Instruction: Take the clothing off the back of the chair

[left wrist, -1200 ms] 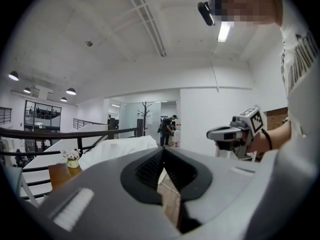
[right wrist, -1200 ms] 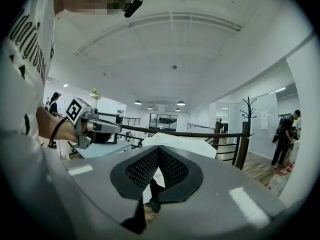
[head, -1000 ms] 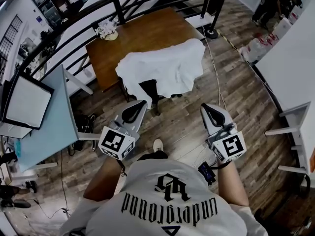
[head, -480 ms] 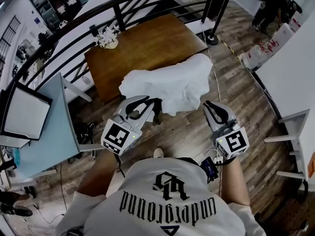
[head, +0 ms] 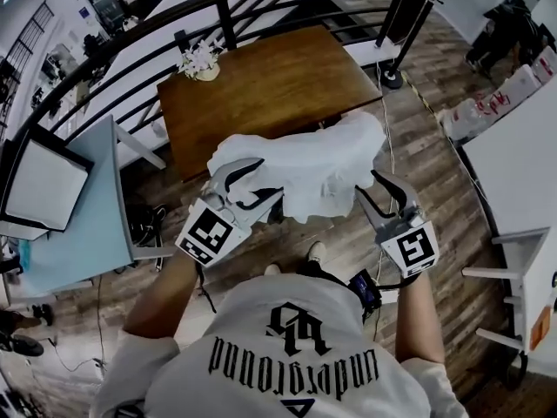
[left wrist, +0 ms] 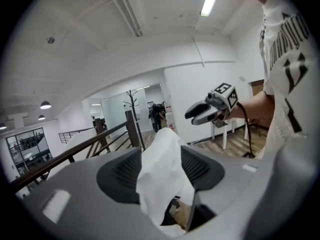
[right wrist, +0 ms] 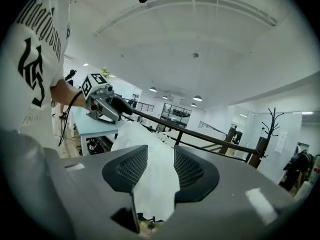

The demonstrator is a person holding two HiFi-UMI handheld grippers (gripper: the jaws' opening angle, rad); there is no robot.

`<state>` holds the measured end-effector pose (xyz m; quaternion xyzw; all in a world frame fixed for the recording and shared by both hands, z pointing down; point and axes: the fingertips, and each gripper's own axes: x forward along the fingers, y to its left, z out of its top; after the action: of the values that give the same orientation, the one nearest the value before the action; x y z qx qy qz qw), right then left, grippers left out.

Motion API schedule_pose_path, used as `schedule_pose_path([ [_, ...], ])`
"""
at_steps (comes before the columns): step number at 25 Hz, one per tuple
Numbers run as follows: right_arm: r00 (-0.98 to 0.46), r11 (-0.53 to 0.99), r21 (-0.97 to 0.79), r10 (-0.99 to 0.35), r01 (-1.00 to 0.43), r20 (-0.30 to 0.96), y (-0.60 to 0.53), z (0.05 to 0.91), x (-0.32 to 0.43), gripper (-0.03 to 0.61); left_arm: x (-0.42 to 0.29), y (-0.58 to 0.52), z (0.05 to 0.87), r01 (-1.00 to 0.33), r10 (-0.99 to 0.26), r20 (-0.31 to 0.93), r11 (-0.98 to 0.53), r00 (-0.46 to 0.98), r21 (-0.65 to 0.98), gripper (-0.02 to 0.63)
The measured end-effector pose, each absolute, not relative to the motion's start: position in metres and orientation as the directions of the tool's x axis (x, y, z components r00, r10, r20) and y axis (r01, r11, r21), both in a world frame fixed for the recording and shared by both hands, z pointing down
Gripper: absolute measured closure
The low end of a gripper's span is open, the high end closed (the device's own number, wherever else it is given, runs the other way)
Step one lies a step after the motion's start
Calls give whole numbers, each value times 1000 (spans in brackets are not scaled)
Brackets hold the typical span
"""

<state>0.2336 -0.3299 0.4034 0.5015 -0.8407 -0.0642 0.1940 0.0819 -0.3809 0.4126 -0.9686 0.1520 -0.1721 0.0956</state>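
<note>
At the chair back, hidden under the white clothing (head: 305, 159) draped on it, the left gripper (head: 252, 184) has come up with jaws just opening, partway apart around a fold without pinching, the right gripper (head: 377, 190) likewise, so clamping and lifting should come next.

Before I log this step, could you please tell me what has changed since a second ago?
The left tool and right tool both moved forward from above the floor up to the white garment. Their jaws have just been opening, and a fold of the garment now sits between each pair, not yet clamped. The garment remains draped as before; the wooden table is unchanged.
</note>
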Motion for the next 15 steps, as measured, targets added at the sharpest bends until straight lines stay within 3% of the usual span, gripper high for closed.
schedule_pose_path([
  [7,-540,661,357,-748,-660,387,-366,417,252,341,99,-398,425,-236,-366,435,-916,823,-324,239],
  [15,-610,780,392,-625,-487,486,-400,446,263,259,112,-417,443,-178,-367,545,-912,754,-369,191],
])
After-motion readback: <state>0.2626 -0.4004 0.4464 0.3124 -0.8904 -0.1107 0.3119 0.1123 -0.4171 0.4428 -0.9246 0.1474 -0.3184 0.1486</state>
